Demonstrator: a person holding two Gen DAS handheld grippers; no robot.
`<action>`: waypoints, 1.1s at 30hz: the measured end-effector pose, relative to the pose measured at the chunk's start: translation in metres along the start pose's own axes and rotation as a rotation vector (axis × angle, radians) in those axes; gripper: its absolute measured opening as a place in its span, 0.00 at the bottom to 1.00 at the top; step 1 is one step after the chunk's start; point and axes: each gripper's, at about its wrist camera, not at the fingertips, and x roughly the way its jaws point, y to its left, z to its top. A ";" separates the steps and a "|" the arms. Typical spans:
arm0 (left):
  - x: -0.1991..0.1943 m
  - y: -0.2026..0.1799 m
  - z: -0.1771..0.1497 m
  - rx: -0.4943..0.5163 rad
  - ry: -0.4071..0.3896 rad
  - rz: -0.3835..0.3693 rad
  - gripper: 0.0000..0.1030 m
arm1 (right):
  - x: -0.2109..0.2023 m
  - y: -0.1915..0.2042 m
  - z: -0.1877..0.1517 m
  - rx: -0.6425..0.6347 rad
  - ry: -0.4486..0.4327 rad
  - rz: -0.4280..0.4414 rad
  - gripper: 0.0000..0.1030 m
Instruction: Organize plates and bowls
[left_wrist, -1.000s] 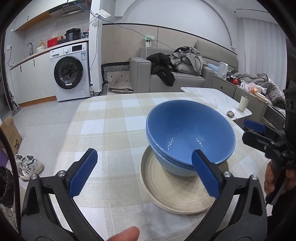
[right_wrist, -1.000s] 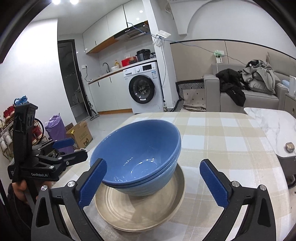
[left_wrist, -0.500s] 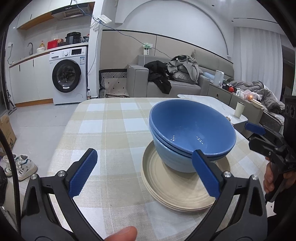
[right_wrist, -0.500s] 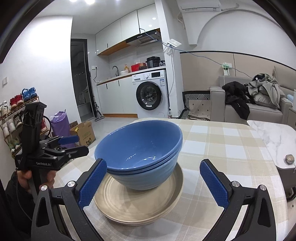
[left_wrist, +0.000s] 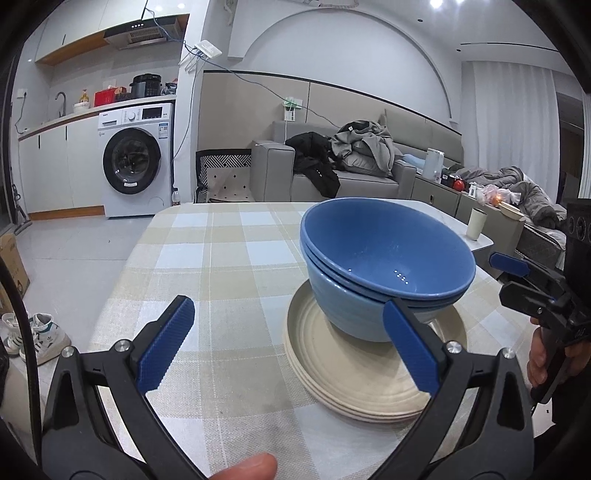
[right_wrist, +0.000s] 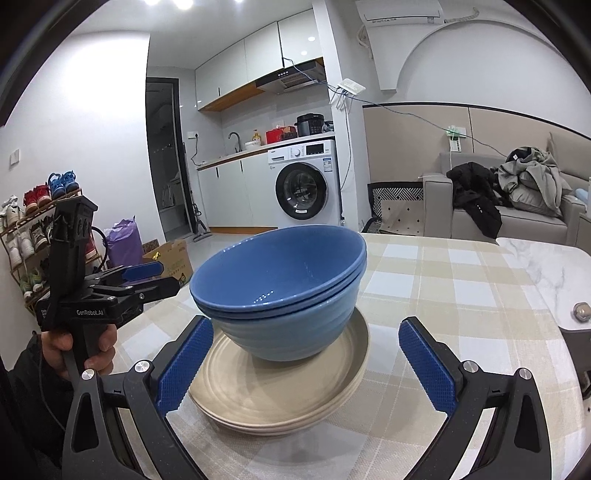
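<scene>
A stack of blue bowls sits on a stack of beige plates on the checked tablecloth. It also shows in the right wrist view, bowls on plates. My left gripper is open and empty, just left of and in front of the stack. My right gripper is open and empty, its fingers either side of the plates' near edge. Each gripper shows in the other's view, the left one and the right one, both apart from the stack.
The checked table reaches to a marble side table with a cup. A sofa with clothes and a washing machine stand behind. Shoes lie on the floor at left.
Both grippers have dropped lower and tilted up, so the stack is seen more from the side. The bowls and plates have not moved.
</scene>
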 end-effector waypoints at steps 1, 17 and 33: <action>0.002 0.000 -0.001 0.003 0.001 0.001 0.99 | 0.000 0.000 -0.001 0.000 -0.002 0.000 0.99; 0.021 0.008 -0.017 -0.005 0.003 -0.013 0.99 | 0.000 0.004 -0.013 -0.023 -0.026 -0.002 0.99; 0.025 0.014 -0.019 -0.018 0.009 -0.017 0.99 | -0.001 0.004 -0.016 -0.028 -0.033 0.014 0.99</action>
